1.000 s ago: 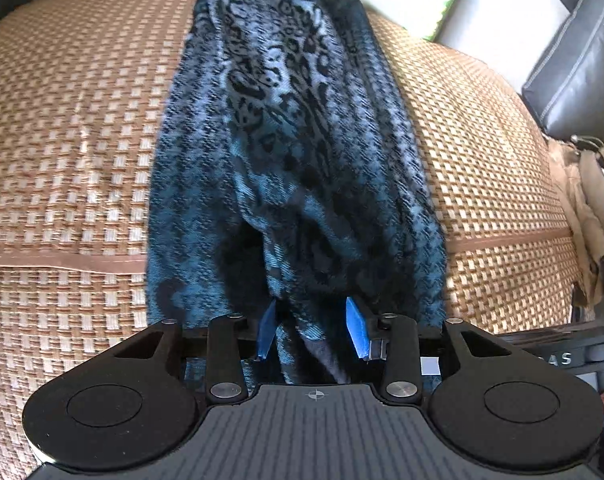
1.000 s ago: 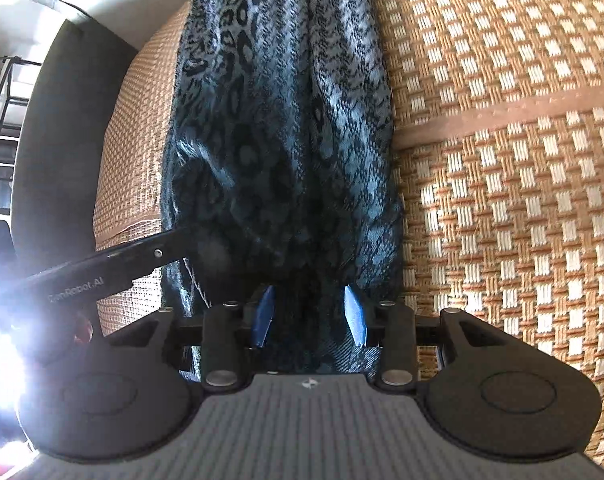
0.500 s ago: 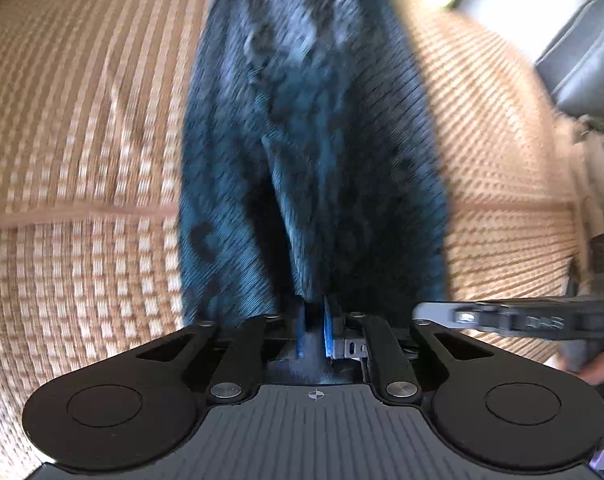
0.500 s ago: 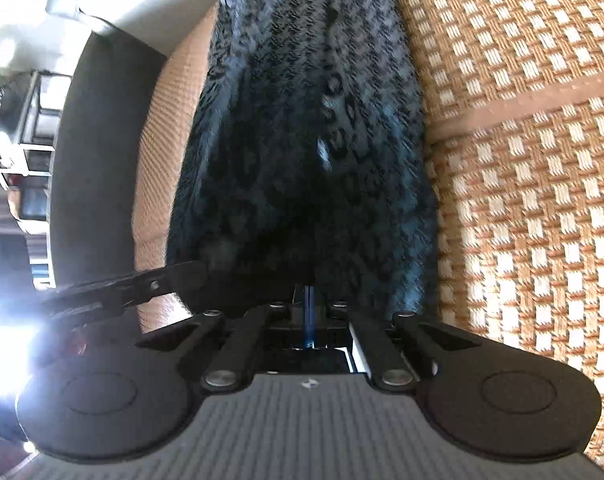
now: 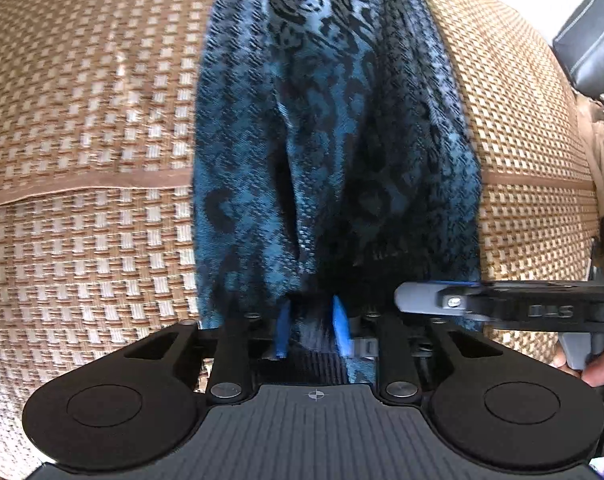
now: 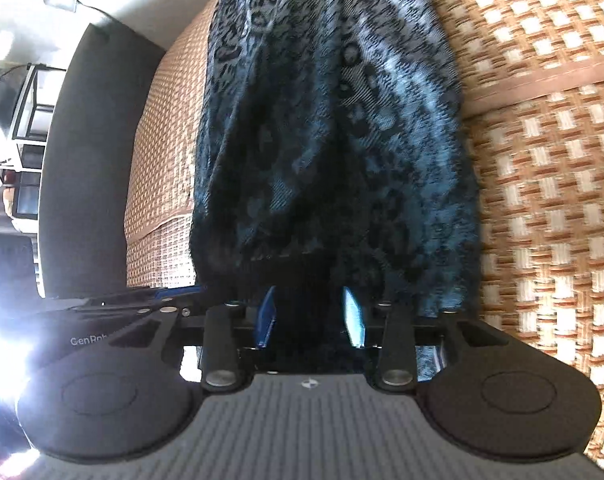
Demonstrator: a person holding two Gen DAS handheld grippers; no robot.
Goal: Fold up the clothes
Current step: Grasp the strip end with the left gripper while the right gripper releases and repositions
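Observation:
A blue-and-black leopard-print garment (image 5: 321, 120) lies in a long narrow band on a woven straw mat (image 5: 102, 120). My left gripper (image 5: 310, 328) sits at its near end, blue pads apart, with a bunched fold between them. The right gripper's finger (image 5: 421, 300) reaches in from the right beside it. In the right wrist view the garment (image 6: 321, 120) runs away from my right gripper (image 6: 309, 320), which stands open with dark cloth lying between its pads. The left gripper (image 6: 142, 304) shows side-on at the left.
The mat (image 6: 541, 160) has a brown seam strip across it. A black leather cushion (image 5: 593, 40) stands at the far right. A dark sofa arm (image 6: 90, 160) borders the mat. A person's hand (image 5: 597, 372) holds the right gripper's handle.
Both grippers were open a second ago, closed on the garment's end half a second ago, and now their pads stand apart again. The fabric sits more bunched toward the grippers.

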